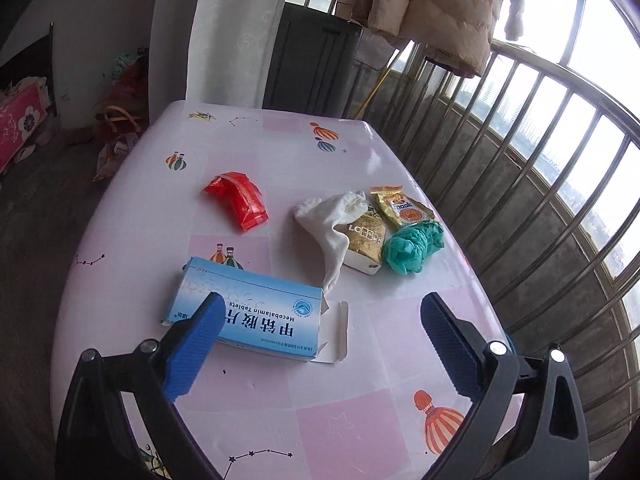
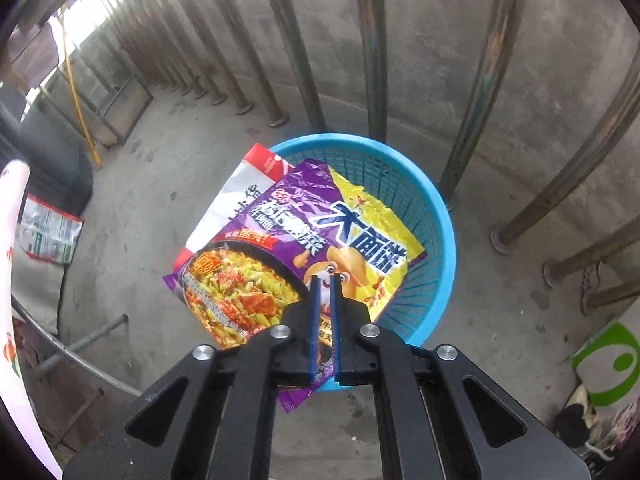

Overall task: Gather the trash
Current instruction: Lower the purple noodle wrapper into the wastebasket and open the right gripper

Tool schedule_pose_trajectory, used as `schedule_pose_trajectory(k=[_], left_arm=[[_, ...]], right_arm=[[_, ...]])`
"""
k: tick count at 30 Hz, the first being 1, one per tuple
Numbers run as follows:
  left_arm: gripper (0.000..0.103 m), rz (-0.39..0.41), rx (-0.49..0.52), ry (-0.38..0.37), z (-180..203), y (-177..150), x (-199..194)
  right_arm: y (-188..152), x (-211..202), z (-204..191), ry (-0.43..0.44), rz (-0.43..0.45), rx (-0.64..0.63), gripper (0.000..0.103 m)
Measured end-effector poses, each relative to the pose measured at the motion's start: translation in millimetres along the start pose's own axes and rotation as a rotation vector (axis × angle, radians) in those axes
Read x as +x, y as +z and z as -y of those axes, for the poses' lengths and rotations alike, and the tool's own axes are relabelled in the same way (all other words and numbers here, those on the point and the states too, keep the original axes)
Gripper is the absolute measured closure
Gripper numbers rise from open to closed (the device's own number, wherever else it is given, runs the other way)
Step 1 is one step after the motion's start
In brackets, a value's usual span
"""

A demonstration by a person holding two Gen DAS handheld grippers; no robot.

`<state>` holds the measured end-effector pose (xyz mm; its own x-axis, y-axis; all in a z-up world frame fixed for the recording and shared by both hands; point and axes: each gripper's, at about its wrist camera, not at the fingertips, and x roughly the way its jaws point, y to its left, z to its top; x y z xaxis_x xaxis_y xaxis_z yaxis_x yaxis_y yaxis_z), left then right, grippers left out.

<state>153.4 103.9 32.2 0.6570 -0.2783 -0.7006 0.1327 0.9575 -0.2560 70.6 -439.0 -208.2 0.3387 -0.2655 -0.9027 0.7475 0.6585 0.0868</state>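
In the left wrist view my left gripper (image 1: 320,312) is open just above a blue and white medicine box (image 1: 256,312) lying on the pink table (image 1: 352,420). Beyond it lie a red wrapper (image 1: 237,200), a white cloth (image 1: 330,224), a gold packet (image 1: 366,246), a gold snack packet (image 1: 402,208) and a crumpled green bag (image 1: 412,248). In the right wrist view my right gripper (image 2: 325,280) is shut on a purple and yellow noodle packet (image 2: 296,236), held over a blue basket (image 2: 400,184) on the floor. A white and red bag (image 2: 248,196) lies under the packet.
Metal railing bars (image 2: 376,40) stand right behind the basket. A packet (image 2: 48,232) lies on the concrete floor to the left. In the left wrist view a railing (image 1: 540,152) runs along the table's right side, and a dark cabinet (image 1: 316,56) stands beyond the table.
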Motion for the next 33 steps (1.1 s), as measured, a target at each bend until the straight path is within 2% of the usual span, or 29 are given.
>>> schedule_pose_trajectory(k=[1,4,8,11,12,14,16,19,24,33], left_arm=[[0.007,-0.003,-0.008,-0.004,0.2,-1.2,1.3],[0.007,-0.021,-0.021,-0.015,-1.8,-4.3,4.2],[0.007,-0.030,0.001,-0.013,2.0,-5.8,3.6],[0.007,-0.031,0.001,-0.014,2.5,-5.9,3.3],[0.007,-0.032,0.000,-0.015,2.9,-6.0,3.0],[0.007,-0.034,0.001,-0.014,2.9,-5.8,4.1],[0.007,-0.039,0.006,-0.011,4.4,-6.4,4.8],[0.007,-0.046,0.010,-0.005,5.0,-7.2,7.1],[0.007,-0.054,0.005,-0.008,5.2,-6.8,10.7],[0.007,-0.058,0.002,-0.003,5.6,-8.0,9.5]], right_arm=[[-4.7,-1.0,-12.4,-0.010,0.012,-0.070,0.043],[-16.9,14.1,-49.0,-0.035,-0.006,-0.275,0.031],[-36.1,47.8,-83.7,-0.104,-0.061,-0.441,0.025],[-49.4,73.7,-97.8,-0.203,-0.082,-0.529,0.025],[-52.3,81.6,-97.4,-0.226,-0.091,-0.531,0.026],[-51.9,91.6,-89.6,-0.221,-0.119,-0.474,0.036],[-49.4,94.0,-77.4,-0.143,-0.154,-0.370,0.051],[-51.5,87.5,-68.5,-0.094,-0.144,-0.296,0.062],[-57.6,84.5,-51.4,-0.016,-0.148,-0.206,0.063],[-61.9,79.0,-33.0,0.027,-0.109,-0.152,0.063]])
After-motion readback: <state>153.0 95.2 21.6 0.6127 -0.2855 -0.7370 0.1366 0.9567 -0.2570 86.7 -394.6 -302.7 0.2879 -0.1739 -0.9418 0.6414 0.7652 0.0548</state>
